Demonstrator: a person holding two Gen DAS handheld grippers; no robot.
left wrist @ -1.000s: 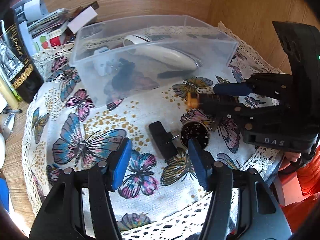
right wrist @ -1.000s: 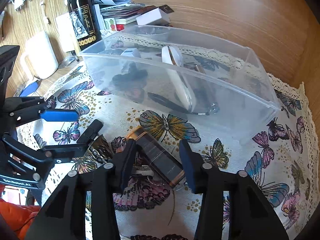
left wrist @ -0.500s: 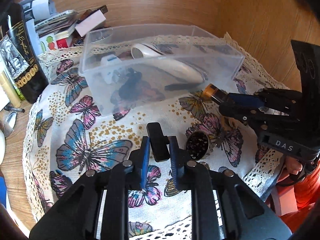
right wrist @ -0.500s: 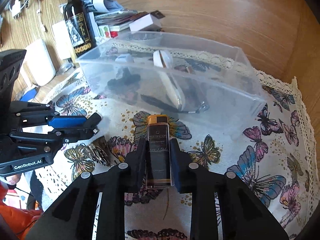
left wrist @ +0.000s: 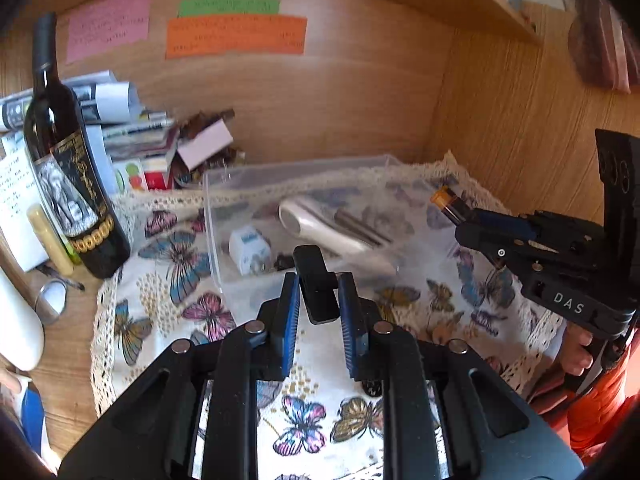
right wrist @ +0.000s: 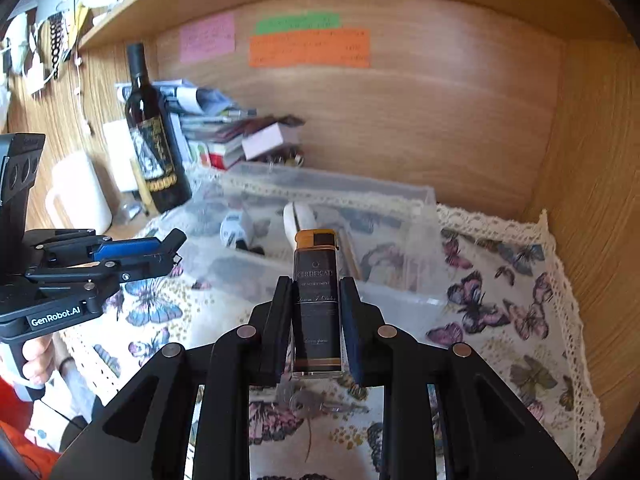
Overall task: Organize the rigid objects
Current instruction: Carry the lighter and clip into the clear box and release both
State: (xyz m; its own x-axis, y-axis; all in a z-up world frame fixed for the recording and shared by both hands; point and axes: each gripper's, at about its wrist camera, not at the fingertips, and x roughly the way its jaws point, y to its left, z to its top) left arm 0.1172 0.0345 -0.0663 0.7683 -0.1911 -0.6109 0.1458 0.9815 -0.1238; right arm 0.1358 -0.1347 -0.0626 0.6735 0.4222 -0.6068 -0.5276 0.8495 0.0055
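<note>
My left gripper [left wrist: 318,304] is shut on a small black clip-like piece [left wrist: 316,284] and holds it raised in front of the clear plastic bin [left wrist: 224,192]. My right gripper [right wrist: 315,312] is shut on a dark rectangular bottle with an orange cap [right wrist: 316,300], held raised near the bin's [right wrist: 400,196] front wall; it also shows in the left wrist view [left wrist: 450,204]. The bin holds a white elongated device [left wrist: 320,224], a white plug adapter [left wrist: 250,248] and dark items. A bunch of keys [right wrist: 308,400] lies on the cloth under the right gripper.
A butterfly-print cloth [left wrist: 168,248] covers the table. A dark wine bottle [left wrist: 68,184] stands at the left, with stacked papers and boxes [left wrist: 156,140] behind it. A white mug [right wrist: 80,196] stands at the far left. Wooden walls close off the back and right.
Both grippers have lifted off the cloth with their objects and tilted up toward the bin. A second ago both were open around them; half a second ago they had closed.
</note>
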